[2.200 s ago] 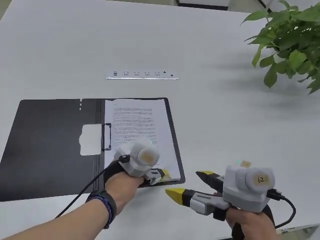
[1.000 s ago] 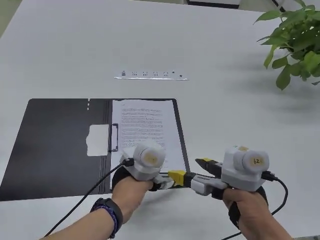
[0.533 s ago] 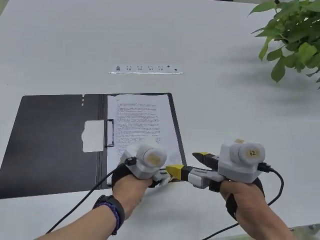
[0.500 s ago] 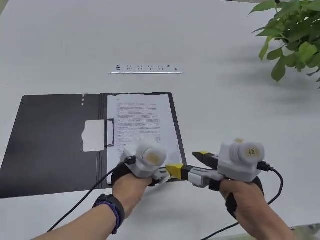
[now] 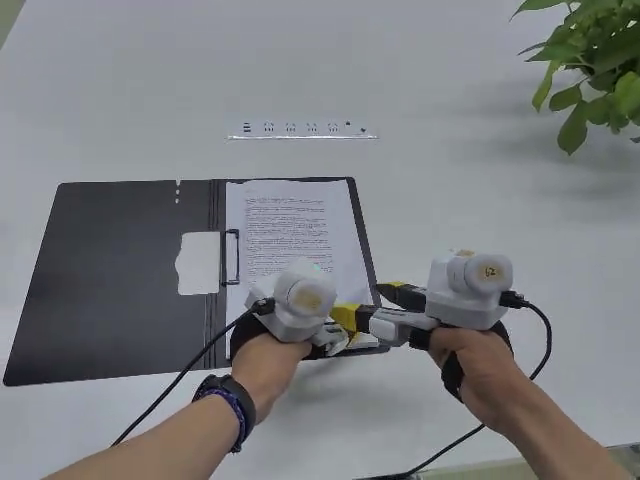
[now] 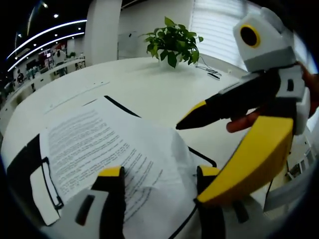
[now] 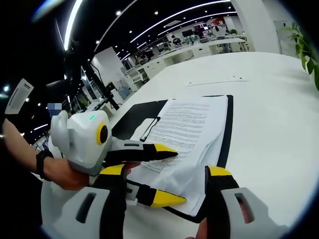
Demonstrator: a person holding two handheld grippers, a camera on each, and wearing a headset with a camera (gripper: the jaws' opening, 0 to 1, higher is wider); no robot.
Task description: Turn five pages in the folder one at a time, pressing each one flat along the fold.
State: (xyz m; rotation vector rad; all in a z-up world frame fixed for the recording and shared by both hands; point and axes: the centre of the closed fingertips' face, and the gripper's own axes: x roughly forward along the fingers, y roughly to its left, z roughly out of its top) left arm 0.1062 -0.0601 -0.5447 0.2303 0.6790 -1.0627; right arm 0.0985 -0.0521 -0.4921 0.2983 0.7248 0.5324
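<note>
A white tabletop (image 5: pixel 450 120) covers most of the head view. On it, left of centre, lies the open black folder (image 5: pixel 110 290), its left cover bare apart from a white label (image 5: pixel 200 263) beside the metal clip (image 5: pixel 231 258). The stack of printed pages (image 5: pixel 300 230) lies on the folder's right half, at the centre of the frame. A green plant (image 5: pixel 595 60) reaches in at the upper right corner, and a flat socket strip (image 5: pixel 302 129) sits above the folder, well apart from it.

At the lower centre, the left tool (image 5: pixel 338 338) is at the bottom right corner of the pages. Its jaws stand apart, one above and one below the corner. In the left gripper view the paper there rises in a soft curl between them. The right tool (image 5: pixel 365 305) comes in from the right, just beside the left one, at the folder's lower right edge. Its jaws are also apart, holding nothing. A dark wristband (image 5: pixel 225 395) shows on the left arm.
</note>
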